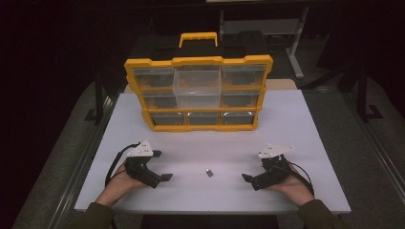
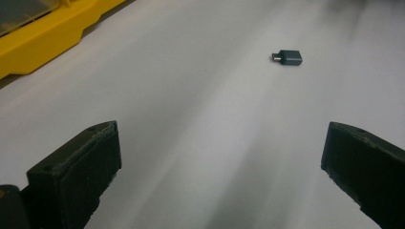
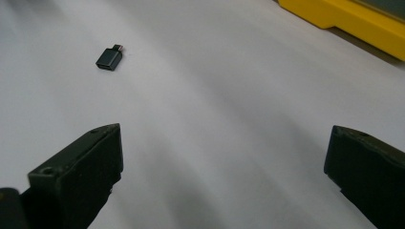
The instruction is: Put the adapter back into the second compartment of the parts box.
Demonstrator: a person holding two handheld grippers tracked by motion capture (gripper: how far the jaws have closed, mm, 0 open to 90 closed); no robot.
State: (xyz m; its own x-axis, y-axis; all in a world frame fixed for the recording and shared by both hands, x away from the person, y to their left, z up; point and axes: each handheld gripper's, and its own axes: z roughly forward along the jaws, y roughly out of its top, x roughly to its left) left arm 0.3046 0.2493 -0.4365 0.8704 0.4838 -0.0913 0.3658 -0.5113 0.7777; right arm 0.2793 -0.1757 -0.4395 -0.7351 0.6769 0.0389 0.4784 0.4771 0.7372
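Observation:
A small dark grey USB adapter (image 1: 209, 172) lies flat on the white table (image 1: 296, 124), between my two grippers. My left gripper (image 1: 162, 167) rests near the front left, jaws wide open and empty, pointing toward the adapter (image 2: 289, 57) farther off to its right. My right gripper (image 1: 247, 177) rests at the front right, also open with nothing between its jaws; the adapter (image 3: 110, 59) lies ahead to its left. A yellow organiser case (image 1: 198, 93) with clear drawers stands upright at the back of the table.
One clear drawer (image 1: 197, 87) in the organiser's middle column juts out toward me. A yellow edge of the case (image 2: 43, 38) borders the left gripper view; the case's edge (image 3: 353, 21) also lines the right gripper view. Dark floor surrounds the table.

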